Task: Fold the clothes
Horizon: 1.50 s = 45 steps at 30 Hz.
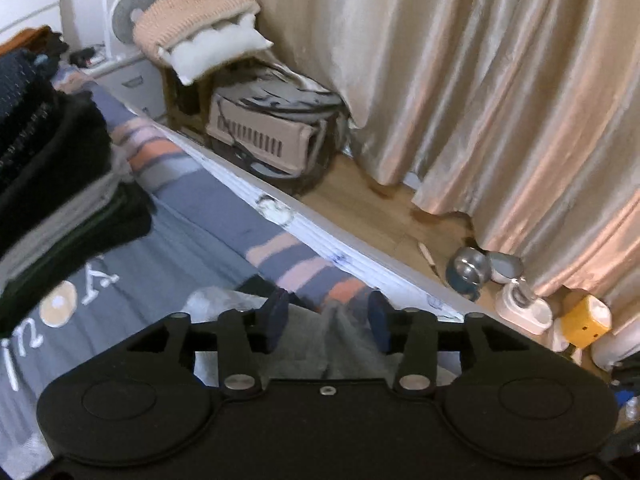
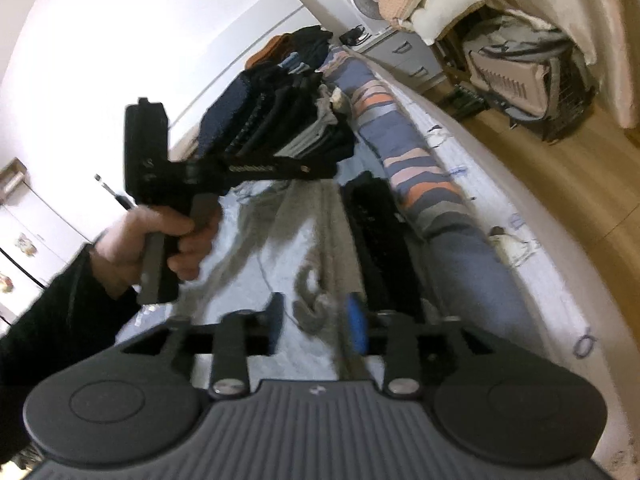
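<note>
Grey garment (image 2: 320, 240), blue-and-orange striped blanket (image 1: 280, 248), beige curtain (image 1: 480, 80), black folded clothes stack (image 2: 288, 120), yellow box (image 1: 586, 320)

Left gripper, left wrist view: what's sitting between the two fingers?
Grey garment fabric lies in the gap of the left gripper; the blue pads stand apart on either side, not pressing it.

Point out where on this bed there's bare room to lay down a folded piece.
One free patch: the pale sheet between the hand holding the left gripper and the grey garment. The white mattress edge beyond the striped blue blanket is bare but narrow. Crowded: the stack of dark folded clothes at the far end, and the black garment beside the grey one.
</note>
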Tool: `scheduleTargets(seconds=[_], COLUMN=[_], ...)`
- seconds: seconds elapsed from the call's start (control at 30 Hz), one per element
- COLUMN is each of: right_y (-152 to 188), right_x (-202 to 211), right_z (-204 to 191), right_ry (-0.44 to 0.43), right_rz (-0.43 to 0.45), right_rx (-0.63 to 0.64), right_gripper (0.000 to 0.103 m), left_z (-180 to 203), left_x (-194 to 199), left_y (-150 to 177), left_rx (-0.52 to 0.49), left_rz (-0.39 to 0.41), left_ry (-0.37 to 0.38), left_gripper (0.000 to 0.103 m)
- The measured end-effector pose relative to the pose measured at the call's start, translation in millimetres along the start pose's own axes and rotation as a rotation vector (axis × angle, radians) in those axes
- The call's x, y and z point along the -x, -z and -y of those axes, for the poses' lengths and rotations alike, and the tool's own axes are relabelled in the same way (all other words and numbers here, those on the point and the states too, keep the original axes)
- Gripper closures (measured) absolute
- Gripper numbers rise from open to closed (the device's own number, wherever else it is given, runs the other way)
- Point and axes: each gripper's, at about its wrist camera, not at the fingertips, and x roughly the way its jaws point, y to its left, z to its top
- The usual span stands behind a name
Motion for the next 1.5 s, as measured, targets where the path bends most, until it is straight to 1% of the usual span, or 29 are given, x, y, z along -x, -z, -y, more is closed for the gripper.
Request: scheduleTargets(seconds=[0.07,0.1,0.13,0.17,0.2,0.3,0.4,0.43,0.5,0.53,0.57,0.6,0.63,0.7,0.73,0.8,0.87,0.97,1.0,1.03,1.1,1.13,1.2,1.3,1.33,1.4,1.5], right_y=[0.0,1.0,2.4,3.2,3.6,7.4,11.8,12.9,14.9,15.9,16.7,17.2,17.4,15.1,13.7,10.6,7.1,0.2,-3.0,-5.9,-10.4,-12.1,-14.2,-14.2,-12.9,-10.3,-9.0], right_x=[-3.3,-5.3,-7.1,-9.2,-11.5,-9.3,-2.4,1.3,3.6,2.9,2.0,1.7,1.6,1.5,3.1,7.7,12.0,14.8,13.3,11.1,4.1,-0.9,-12.7,-28.2,-30.2,-31.6,-31.2], right_z=[-1.4,-2.8,-3.1,-2.6,-1.4,1.5,3.9,5.7,11.5,13.0,13.4,12.6,11.7,11.6,12.2,13.4,12.3,5.6,2.6,-0.6,-7.2,-9.6,-11.4,-11.1,-10.1,-6.6,1.6], right_ry=[-0.024,-0.028,-0.024,-0.011,0.005,0.031,0.064,0.072,0.072,0.073,0.072,0.069,0.066,0.055,0.055,0.053,0.047,0.053,0.050,0.047,0.070,0.083,0.078,0.105,0.118,0.112,0.107], right_rz=[0.001,0.005,0.011,0.011,0.005,0.024,0.057,0.070,0.065,0.057,0.050,0.048,0.050,0.045,0.050,0.062,0.079,0.098,0.100,0.102,0.103,0.094,0.066,0.026,0.024,0.031,0.043], right_rx=[-0.009,-0.007,-0.012,-0.025,-0.035,-0.048,-0.056,-0.061,-0.077,-0.079,-0.078,-0.076,-0.078,-0.086,-0.096,-0.106,-0.100,-0.070,-0.059,-0.047,-0.010,0.003,0.010,0.015,0.012,-0.005,-0.055], right_gripper=[0.061,0.062,0.070,0.078,0.097,0.097,0.102,0.102,0.103,0.103,0.103,0.102,0.102,0.101,0.098,0.097,0.096,0.089,0.083,0.074,0.060,0.059,0.059,0.059,0.059,0.060,0.060], left_z=[1.8,3.1,4.7,5.8,6.3,1.4,-7.5,-7.1,-2.7,0.1,2.6,4.5,4.2,-1.3,-5.8,-17.8,-25.8,-28.3,-27.3,-25.8,-23.3,-22.4,-20.6,-22.8,-24.8,-26.3,-24.3], left_x=[-4.8,-7.7,-11.1,-12.8,-13.2,-4.1,6.2,6.1,1.8,0.0,0.8,3.6,8.0,20.3,27.7,40.8,48.6,50.0,49.4,48.8,46.9,45.9,44.4,49.7,53.5,56.4,50.9], left_y=[1.3,2.5,4.0,5.3,6.6,6.3,0.3,-1.2,-2.9,-3.3,-3.3,-3.3,-3.4,-2.8,-1.9,1.8,9.0,20.4,23.6,26.6,30.4,31.9,34.1,35.1,35.9,37.3,41.4], left_rx=[-0.016,-0.023,-0.031,-0.036,-0.039,-0.012,0.034,0.032,0.012,0.002,-0.004,-0.007,-0.007,-0.001,-0.001,0.011,-0.008,-0.067,-0.082,-0.098,-0.116,-0.125,-0.140,-0.133,-0.124,-0.122,-0.151], left_rz=[-0.017,-0.028,-0.041,-0.045,-0.042,0.030,0.088,0.085,0.052,0.039,0.040,0.050,0.062,0.085,0.094,0.101,0.100,0.065,0.060,0.059,0.056,0.053,0.043,0.050,0.058,0.056,0.036], left_ry=[0.008,0.010,0.013,0.011,0.005,-0.013,-0.024,-0.023,-0.011,-0.010,-0.015,-0.023,-0.018,0.000,-0.008,-0.011,-0.029,-0.056,-0.056,-0.059,-0.052,-0.048,-0.042,-0.023,-0.007,0.021,0.018], left_gripper=[0.060,0.071,0.094,0.095,0.097,0.098,0.099,0.099,0.098,0.094,0.094,0.090,0.084,0.080,0.077,0.069,0.069,0.069,0.069,0.069,0.069,0.069,0.069,0.069,0.069,0.069,0.069])
